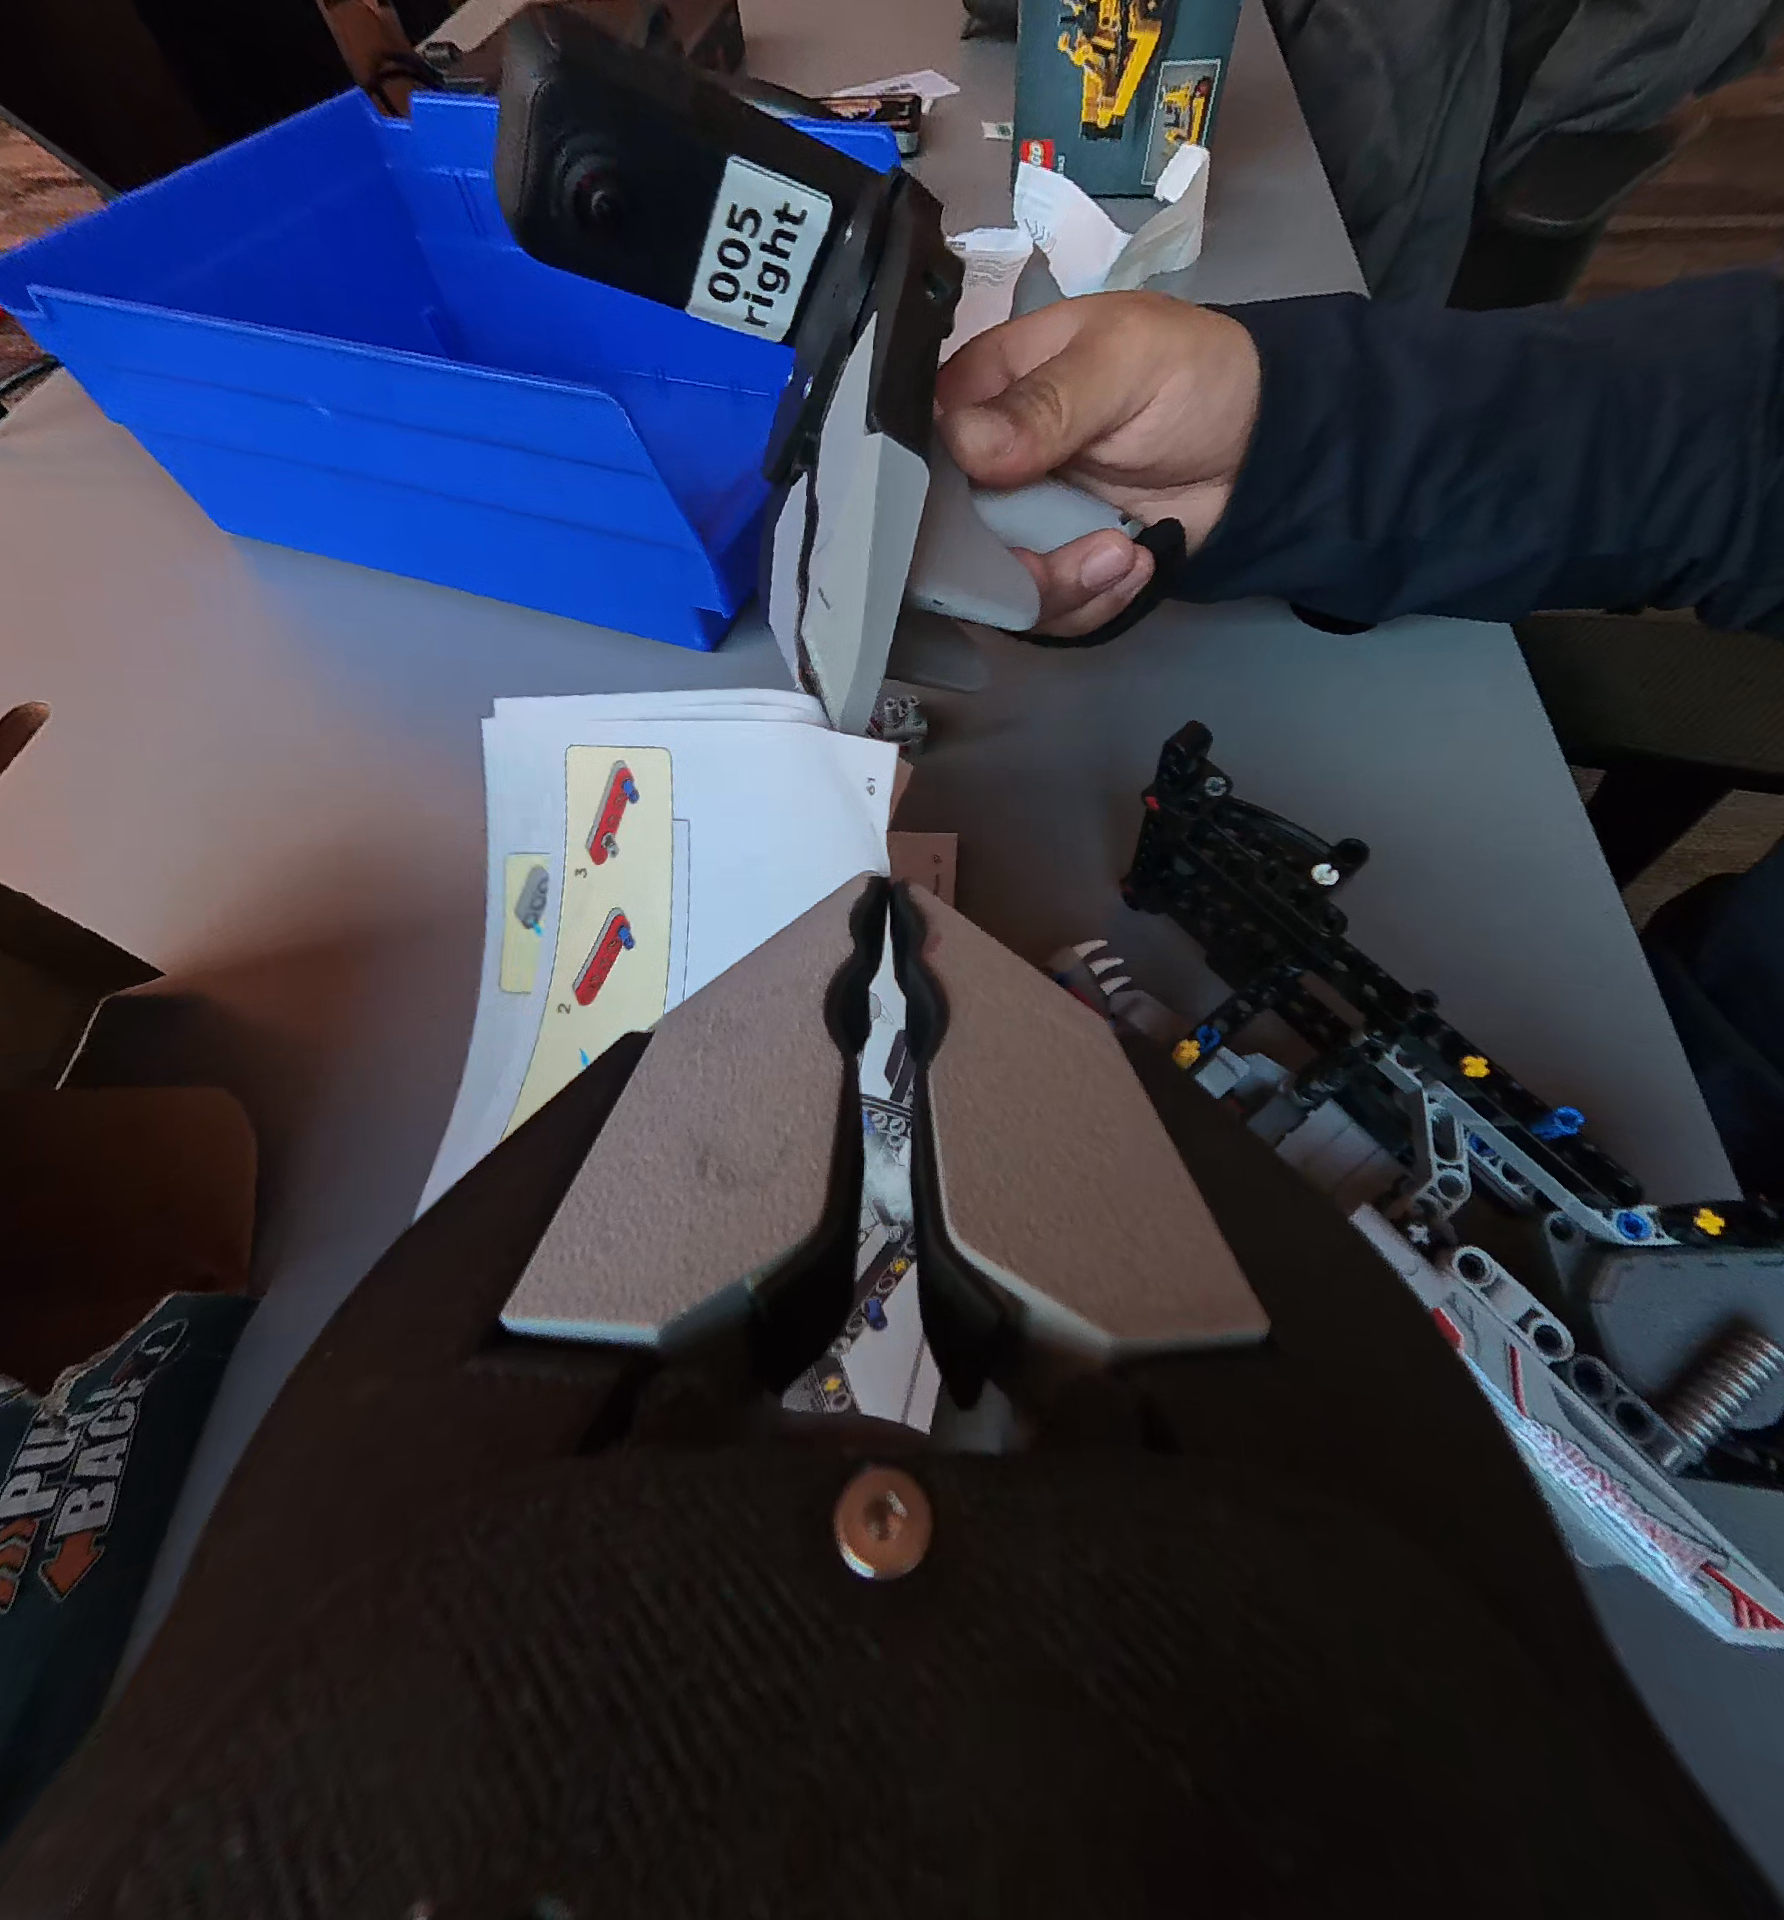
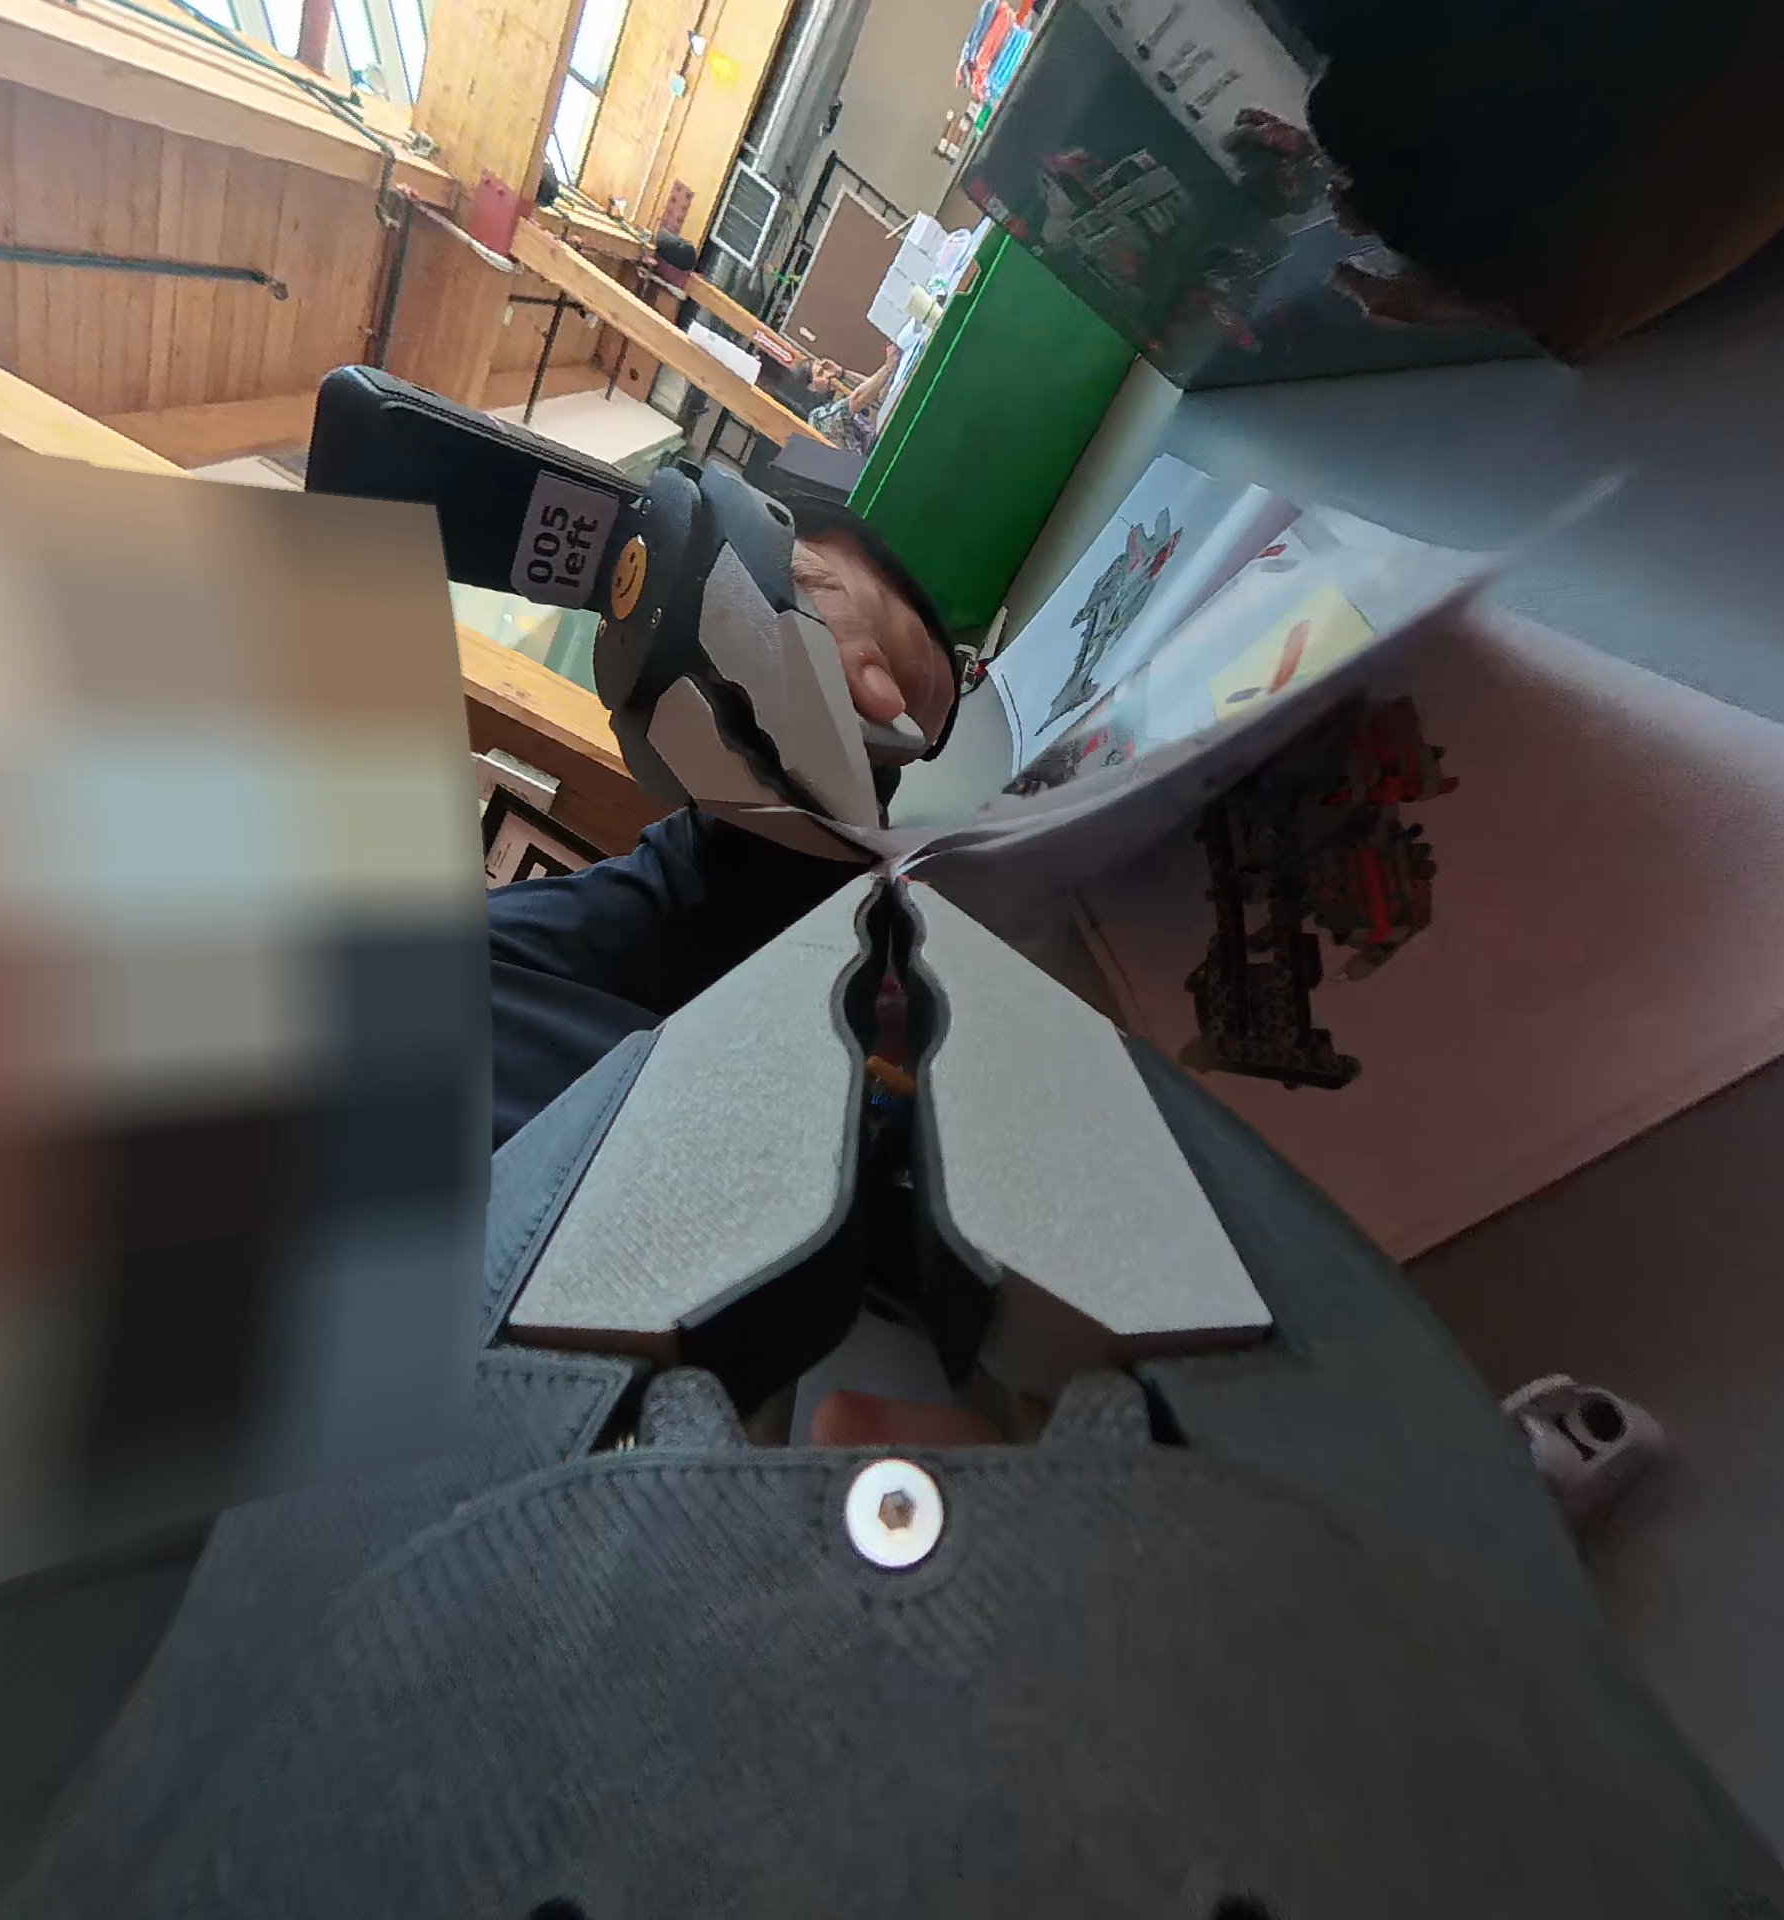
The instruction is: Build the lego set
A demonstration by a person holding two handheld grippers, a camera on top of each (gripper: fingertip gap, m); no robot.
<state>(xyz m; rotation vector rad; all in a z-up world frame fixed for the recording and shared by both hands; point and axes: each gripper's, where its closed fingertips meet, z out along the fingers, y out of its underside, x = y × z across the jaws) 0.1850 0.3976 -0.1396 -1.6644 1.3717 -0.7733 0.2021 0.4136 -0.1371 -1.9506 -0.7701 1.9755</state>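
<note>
The open instruction booklet (image 1: 722, 831) lies on the grey table (image 1: 192, 644). My left gripper (image 1: 890, 894) is shut, its tips pinched on the near corner of the top page. My right gripper (image 1: 846, 715) comes down from above, held by a hand (image 1: 1106, 436), and is shut on the far edge of the same page. In the right wrist view the right gripper (image 2: 893, 878) grips the lifted, curling page (image 2: 1179, 665), with the left gripper (image 2: 860, 821) pinching it just beyond. The partly built black and grey model (image 1: 1387, 1091) lies to the right, also in the right wrist view (image 2: 1303, 914).
A blue bin (image 1: 400, 416) stands behind the booklet. A set box (image 1: 1116, 94) and crumpled bags (image 1: 1096, 229) are at the back. A brown cardboard box (image 1: 36, 1039) and a printed box (image 1: 46, 1507) are at the left. A small grey piece (image 1: 903, 717) lies by the right gripper. Less than 4 cm separates the two grippers' tips.
</note>
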